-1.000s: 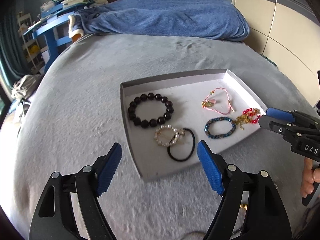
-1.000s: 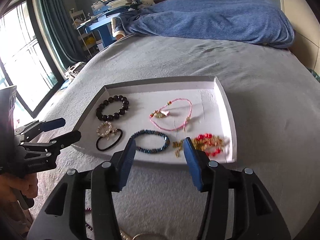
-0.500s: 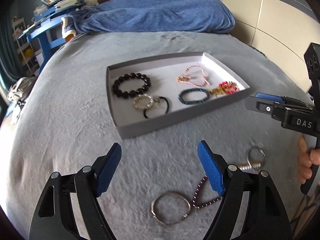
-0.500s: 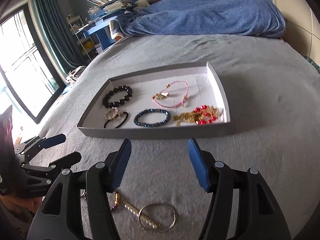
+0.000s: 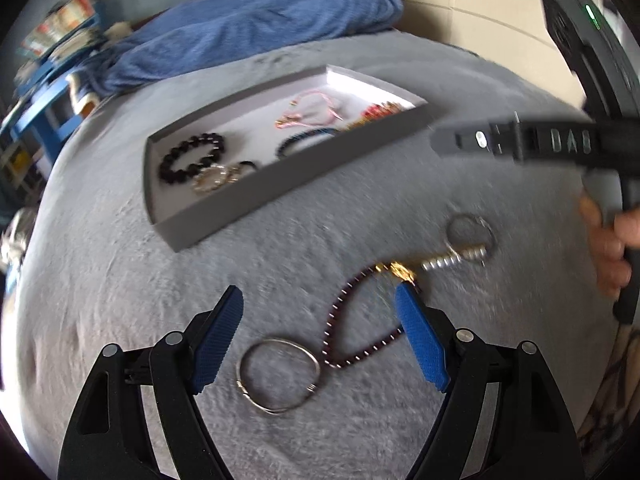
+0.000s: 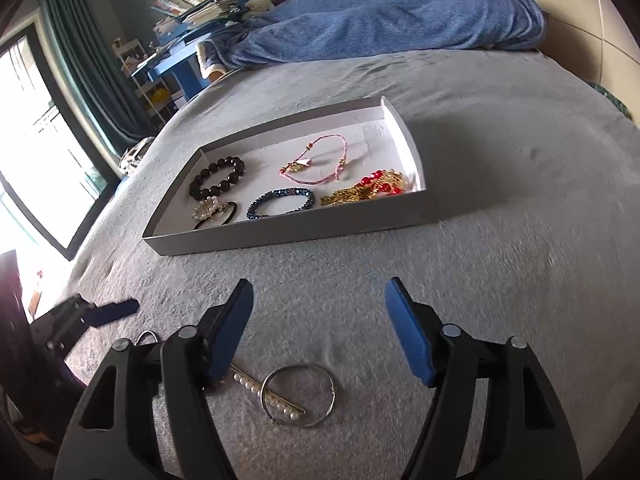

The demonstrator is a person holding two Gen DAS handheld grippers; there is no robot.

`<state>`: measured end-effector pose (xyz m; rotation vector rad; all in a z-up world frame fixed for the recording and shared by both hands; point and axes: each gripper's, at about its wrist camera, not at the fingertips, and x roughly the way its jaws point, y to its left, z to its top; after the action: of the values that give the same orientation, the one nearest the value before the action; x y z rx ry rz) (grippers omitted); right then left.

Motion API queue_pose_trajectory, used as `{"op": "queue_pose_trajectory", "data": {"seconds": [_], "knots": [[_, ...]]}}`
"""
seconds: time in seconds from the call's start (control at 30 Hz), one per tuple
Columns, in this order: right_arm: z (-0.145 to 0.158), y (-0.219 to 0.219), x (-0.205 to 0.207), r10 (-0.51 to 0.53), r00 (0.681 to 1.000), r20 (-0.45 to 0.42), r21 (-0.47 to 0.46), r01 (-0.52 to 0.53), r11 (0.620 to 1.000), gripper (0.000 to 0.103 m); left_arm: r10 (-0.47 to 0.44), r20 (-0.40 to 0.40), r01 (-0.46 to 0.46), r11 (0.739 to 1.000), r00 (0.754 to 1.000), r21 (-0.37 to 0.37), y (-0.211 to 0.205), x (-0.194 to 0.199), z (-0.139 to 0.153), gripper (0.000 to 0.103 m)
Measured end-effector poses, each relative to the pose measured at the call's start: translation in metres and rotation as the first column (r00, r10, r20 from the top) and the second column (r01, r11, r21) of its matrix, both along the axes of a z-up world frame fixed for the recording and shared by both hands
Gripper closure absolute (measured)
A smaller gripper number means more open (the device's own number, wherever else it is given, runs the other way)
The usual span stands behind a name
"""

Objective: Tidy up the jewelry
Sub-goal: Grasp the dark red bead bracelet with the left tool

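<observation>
A grey tray (image 5: 280, 184) (image 6: 288, 232) on the bed holds a black bead bracelet (image 6: 218, 178), a blue bead bracelet (image 6: 280, 202), a pink cord bracelet (image 6: 316, 160) and a red and gold piece (image 6: 372, 188). In front of it, loose on the cover, lie a silver bangle (image 5: 278, 376) and a dark red bead strand (image 5: 352, 320). My left gripper (image 5: 318, 296) hovers open over these two. My right gripper (image 6: 320, 286) has its jaws opening with nothing between them, above a second bangle (image 6: 298, 394) crossed by a pearl pin (image 6: 264, 394).
A blue blanket (image 6: 380, 12) is heaped at the far end of the grey bed cover (image 6: 520, 240). A blue desk with books (image 6: 188, 28) and a window stand to the left. A hand (image 5: 612, 248) holds the right gripper's handle at the right edge.
Both grippers drew back from the tray toward the near bed, bringing the loose bangles, bead strand and pearl pin into view. The right jaws widened. The left view rolled.
</observation>
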<state>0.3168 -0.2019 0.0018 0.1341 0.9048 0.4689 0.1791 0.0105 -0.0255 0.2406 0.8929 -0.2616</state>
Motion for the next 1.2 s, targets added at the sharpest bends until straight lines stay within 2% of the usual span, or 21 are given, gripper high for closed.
{"op": "queue_pose_trajectory", "data": {"seconds": [0.27, 0.43, 0.6, 0.7, 0.9, 1.0, 1.2], "knots": [[-0.005, -0.004, -0.009, -0.016, 1.000, -0.018, -0.010, 0.016, 1.000, 0.034, -0.067, -0.027, 0.068, 0.997, 0.997, 0.043, -0.015, -0.001, -0.011, 0.025], [-0.012, 0.004, -0.017, 0.006, 1.000, -0.024, -0.067, -0.007, 0.998, 0.034, -0.064, -0.049, 0.065, 0.998, 0.997, 0.014, -0.013, 0.004, -0.014, 0.032], [-0.018, 0.010, -0.023, 0.022, 0.999, -0.032, -0.119, -0.026, 0.993, 0.034, -0.028, -0.070, 0.027, 1.000, 0.997, -0.010, -0.006, 0.013, -0.018, 0.053], [-0.021, 0.011, -0.027, 0.019, 0.999, -0.035, -0.139, -0.024, 0.990, 0.034, 0.011, -0.087, -0.014, 0.999, 0.996, -0.039, 0.002, 0.020, -0.022, 0.059], [-0.027, 0.018, -0.045, 0.047, 0.998, -0.044, -0.168, -0.054, 0.984, 0.034, 0.032, -0.070, -0.034, 0.999, 0.997, -0.032, 0.003, 0.024, -0.022, 0.070], [-0.033, 0.026, -0.052, 0.075, 0.996, -0.048, -0.202, -0.083, 0.976, 0.034, 0.053, -0.074, -0.057, 0.997, 0.996, -0.049, 0.007, 0.026, -0.020, 0.075], [-0.041, 0.027, -0.050, 0.083, 0.995, -0.062, -0.227, -0.095, 0.969, 0.035, 0.064, -0.084, -0.070, 0.995, 0.994, -0.064, 0.010, 0.026, -0.019, 0.075]]}}
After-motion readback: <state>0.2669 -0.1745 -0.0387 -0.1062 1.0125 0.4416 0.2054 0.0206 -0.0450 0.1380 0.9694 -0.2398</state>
